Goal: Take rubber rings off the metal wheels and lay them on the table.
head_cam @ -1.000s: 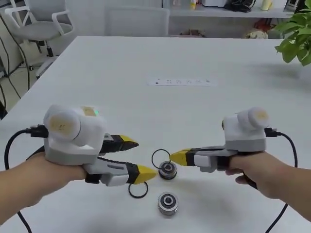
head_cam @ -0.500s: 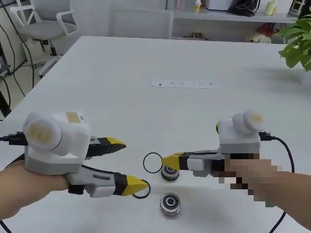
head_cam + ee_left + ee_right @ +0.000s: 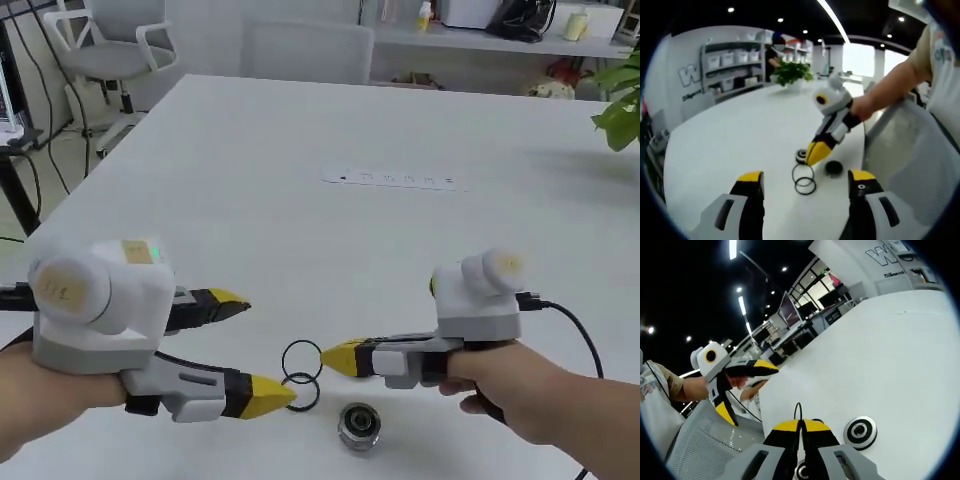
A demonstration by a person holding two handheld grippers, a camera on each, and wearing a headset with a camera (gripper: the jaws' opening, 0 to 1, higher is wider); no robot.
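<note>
My right gripper (image 3: 338,358) (image 3: 801,426) is shut on a thin black rubber ring (image 3: 302,358) (image 3: 804,172), seen edge-on in its own view (image 3: 798,411). This ring overlaps a second rubber ring (image 3: 303,392) (image 3: 805,186) lying on the white table (image 3: 400,250). One metal wheel (image 3: 359,425) (image 3: 832,168) (image 3: 860,431) lies near the front edge. Another wheel (image 3: 801,156) (image 3: 802,471) sits partly behind the right gripper's tip (image 3: 812,152). My left gripper (image 3: 255,348) (image 3: 806,176) is open and empty, its lower tip beside the loose ring.
A flat white strip with small marks (image 3: 395,180) lies at the table's middle. A grey chair (image 3: 100,50) stands at the far left, a potted plant (image 3: 620,110) at the far right. Shelves run along the back wall.
The right gripper has carried its ring left, off the wheel and onto the loose ring. The left gripper has drawn back to the left. The head camera has shifted too.
</note>
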